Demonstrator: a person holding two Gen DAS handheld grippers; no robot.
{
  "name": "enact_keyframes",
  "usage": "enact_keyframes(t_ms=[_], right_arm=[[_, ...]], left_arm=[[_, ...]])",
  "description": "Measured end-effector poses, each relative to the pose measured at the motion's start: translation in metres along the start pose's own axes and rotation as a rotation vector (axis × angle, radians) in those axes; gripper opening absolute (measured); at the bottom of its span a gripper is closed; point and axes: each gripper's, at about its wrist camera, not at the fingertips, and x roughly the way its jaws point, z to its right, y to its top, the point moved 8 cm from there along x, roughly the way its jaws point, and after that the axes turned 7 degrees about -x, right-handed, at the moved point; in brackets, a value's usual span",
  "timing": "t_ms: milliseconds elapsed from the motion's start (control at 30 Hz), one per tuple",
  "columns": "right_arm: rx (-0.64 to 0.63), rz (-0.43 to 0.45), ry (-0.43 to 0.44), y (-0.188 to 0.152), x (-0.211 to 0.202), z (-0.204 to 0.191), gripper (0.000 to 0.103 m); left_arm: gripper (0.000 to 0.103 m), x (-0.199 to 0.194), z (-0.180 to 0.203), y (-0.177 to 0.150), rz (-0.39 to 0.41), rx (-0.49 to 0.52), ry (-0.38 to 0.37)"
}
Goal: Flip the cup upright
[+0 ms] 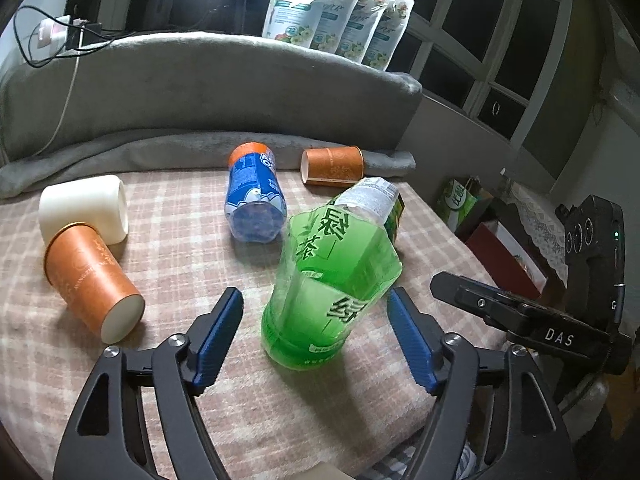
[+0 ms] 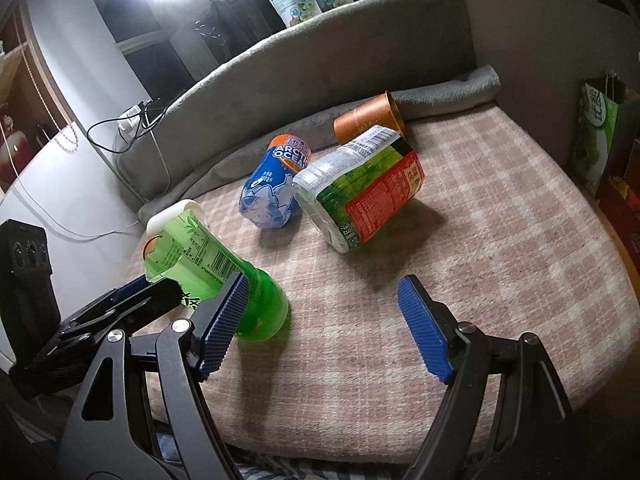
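A green see-through cup cut from a bottle [image 1: 332,280] stands base down on the checked blanket [image 1: 240,400], leaning over; in the right wrist view the green cup [image 2: 208,264] tips toward the left. My left gripper [image 1: 314,308] is open, with its blue pads on either side of the cup's lower half; the right pad [image 1: 404,320] is close to the cup wall. My right gripper [image 2: 320,292] is open over bare blanket, just right of the cup, with nothing between its fingers. Its black body [image 1: 520,316] shows at the right of the left wrist view.
Lying on their sides are a blue cup [image 1: 256,200], a clear cup with a green and red label [image 2: 360,192], two orange paper cups [image 1: 92,276] [image 1: 332,166] and a white cup [image 1: 84,208]. A grey padded backrest [image 1: 200,92] stands behind; the blanket's edge drops off at the right.
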Motion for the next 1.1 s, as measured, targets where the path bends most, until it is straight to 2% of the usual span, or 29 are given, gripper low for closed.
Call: enact_keyframes(t_ms=[300, 400, 633, 867, 933, 1100], right_arm=[[-0.109, 0.065, -0.092, 0.005, -0.015, -0.006, 0.082], [-0.161, 0.115, -0.135, 0.008, -0.023, -0.012, 0.091], [-0.231, 0.181, -0.194, 0.013, -0.035, -0.026, 0.091], [-0.265, 0.247, -0.247, 0.018, -0.045, -0.035, 0.092], [-0.269, 0.259, -0.25, 0.018, -0.048, -0.038, 0.102], [-0.277, 0.299, -0.263, 0.018, -0.056, -0.042, 0.103]], left_arm=[[0.077, -0.02, -0.011, -0.003, 0.042, 0.006, 0.023], [0.077, -0.035, -0.022, -0.002, 0.092, 0.014, 0.071], [0.077, -0.07, -0.046, 0.005, 0.256, 0.029, 0.205], [0.082, -0.095, -0.057, 0.011, 0.364, 0.027, 0.28], [0.083, -0.102, -0.058, 0.013, 0.396, 0.024, 0.29], [0.083, -0.115, -0.056, 0.014, 0.439, 0.021, 0.3]])
